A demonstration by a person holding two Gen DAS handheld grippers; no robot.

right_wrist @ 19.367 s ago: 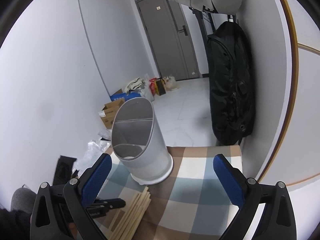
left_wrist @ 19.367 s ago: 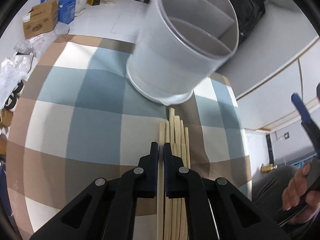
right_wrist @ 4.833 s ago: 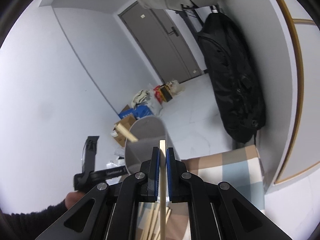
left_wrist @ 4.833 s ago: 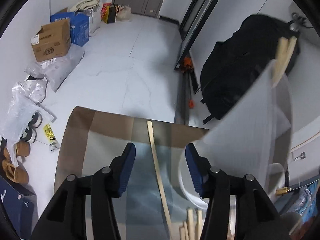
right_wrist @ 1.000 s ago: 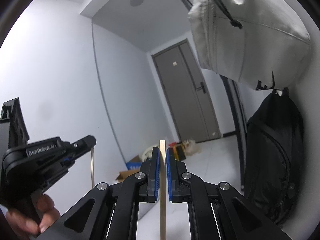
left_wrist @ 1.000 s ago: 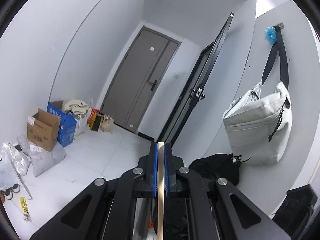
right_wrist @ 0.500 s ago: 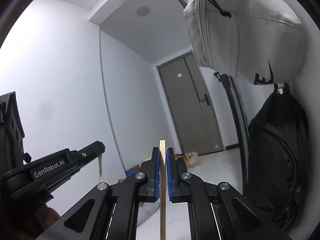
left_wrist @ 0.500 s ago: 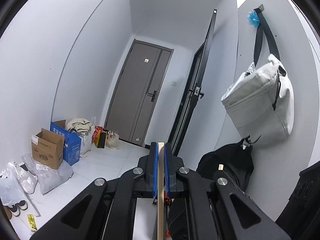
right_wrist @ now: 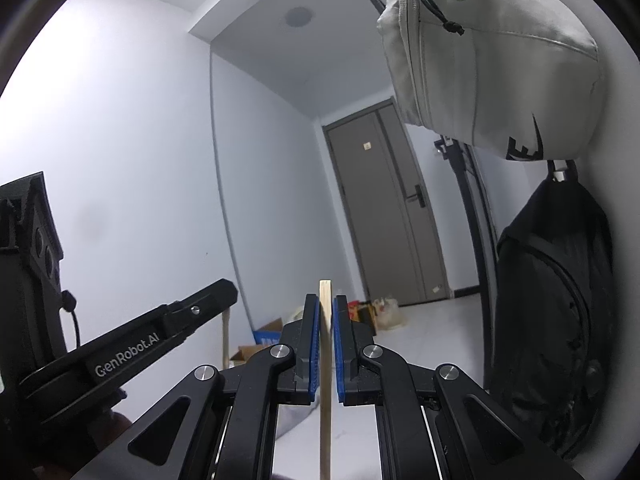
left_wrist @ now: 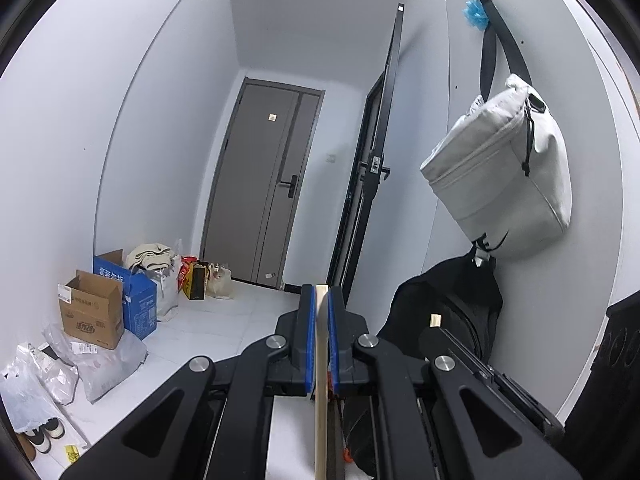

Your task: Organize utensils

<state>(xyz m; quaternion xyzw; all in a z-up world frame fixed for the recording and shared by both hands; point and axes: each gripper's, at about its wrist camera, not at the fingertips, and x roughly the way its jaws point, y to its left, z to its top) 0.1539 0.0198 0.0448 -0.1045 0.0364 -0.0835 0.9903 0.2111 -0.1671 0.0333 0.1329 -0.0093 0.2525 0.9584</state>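
Two chopsticks held upright — one (left_wrist: 321, 360) clamped in left gripper (left_wrist: 321, 344) jaws, other (right_wrist: 325, 360) in right gripper (right_wrist: 325, 346), both facing grey door (left_wrist: 268, 184), likely for drop into holder, unseen.

Both tongs level, side by side: left tongs (left_wrist: 321, 340) and right tongs (right_wrist: 325, 344) clamped shut.

Even cool indoor light, soft shadows, sharp focus, strong fisheye bending, black vignette corners

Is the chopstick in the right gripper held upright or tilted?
Upright. In the right wrist view the chopstick runs straight up between the shut pads of the right gripper.
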